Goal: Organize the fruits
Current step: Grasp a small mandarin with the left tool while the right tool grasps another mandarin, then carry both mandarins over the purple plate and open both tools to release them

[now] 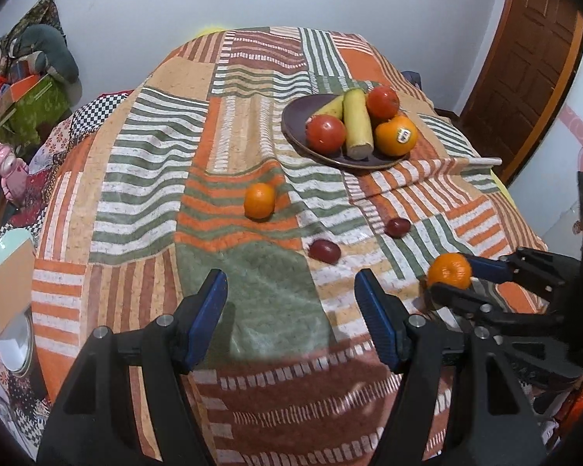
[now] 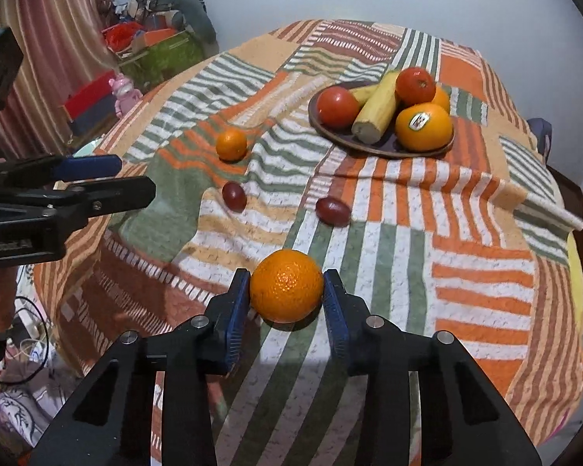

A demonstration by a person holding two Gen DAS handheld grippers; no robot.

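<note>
My right gripper (image 2: pixel 287 295) is shut on a small orange (image 2: pixel 287 291) low over the patterned cloth; it also shows in the left wrist view (image 1: pixel 449 270). My left gripper (image 1: pixel 291 310) is open and empty above the cloth; it also shows in the right wrist view (image 2: pixel 132 178). A dark plate (image 1: pixel 295 124) holds two red fruits (image 1: pixel 325 133), a banana, a pale yellow-green gourd (image 1: pixel 356 122) and a stickered orange (image 1: pixel 396 136). Another small orange (image 1: pixel 259 200) and two dark red fruits (image 1: pixel 324 250) (image 1: pixel 397 227) lie loose on the cloth.
The cloth (image 1: pixel 252 116) is wrinkled, with a raised fold (image 2: pixel 486 186) in front of the plate. A pink toy (image 1: pixel 9 173) and cluttered boxes (image 1: pixel 31 93) stand at the left. A wooden door (image 1: pixel 524 58) is at the right.
</note>
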